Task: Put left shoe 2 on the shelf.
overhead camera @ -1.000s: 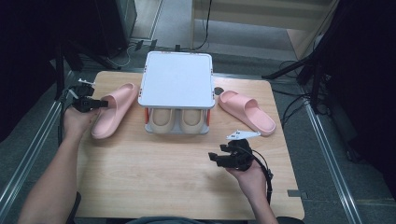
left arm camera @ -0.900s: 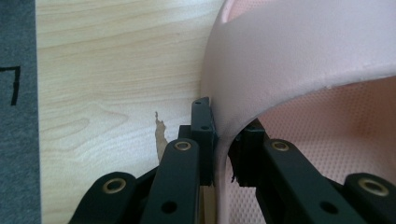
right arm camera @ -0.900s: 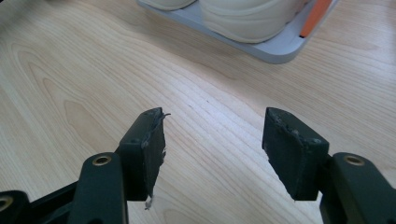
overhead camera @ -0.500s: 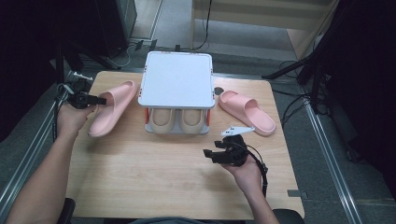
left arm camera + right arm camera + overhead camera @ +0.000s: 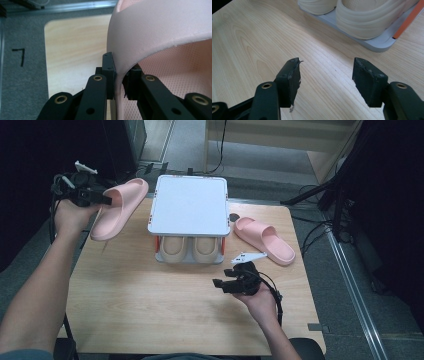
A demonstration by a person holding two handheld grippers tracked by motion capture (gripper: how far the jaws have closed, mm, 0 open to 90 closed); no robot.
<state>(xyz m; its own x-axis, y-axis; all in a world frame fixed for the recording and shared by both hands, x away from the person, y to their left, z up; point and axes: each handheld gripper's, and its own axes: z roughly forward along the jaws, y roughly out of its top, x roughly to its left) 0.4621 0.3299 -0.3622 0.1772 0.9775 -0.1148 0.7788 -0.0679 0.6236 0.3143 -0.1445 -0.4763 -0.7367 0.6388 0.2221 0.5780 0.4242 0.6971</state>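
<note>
A pink slipper [image 5: 119, 208] hangs in the air over the table's far left corner, tilted, with my left gripper [image 5: 102, 199] shut on its strap. In the left gripper view both pads pinch the edge of the slipper's strap [image 5: 150, 32], my left gripper [image 5: 120, 81] clamped across it. A second pink slipper [image 5: 265, 239] lies on the table at the right of a small two-level shoe rack [image 5: 189, 205]. A cream pair of slippers [image 5: 192, 248] sits on the rack's lower shelf. My right gripper [image 5: 219, 283] hovers open above the wood in front of the rack, nothing between its pads [image 5: 289, 80].
The rack's white top shelf is bare. The wooden table [image 5: 150, 310] has open wood in front. In the right gripper view the cream slippers [image 5: 367, 17] and the rack's grey base [image 5: 382, 42] lie just ahead. Dark floor, cables and stands surround the table.
My left gripper has lifted the pink slipper off the table, up and toward the far left. My right gripper has stayed in place in front of the rack.
</note>
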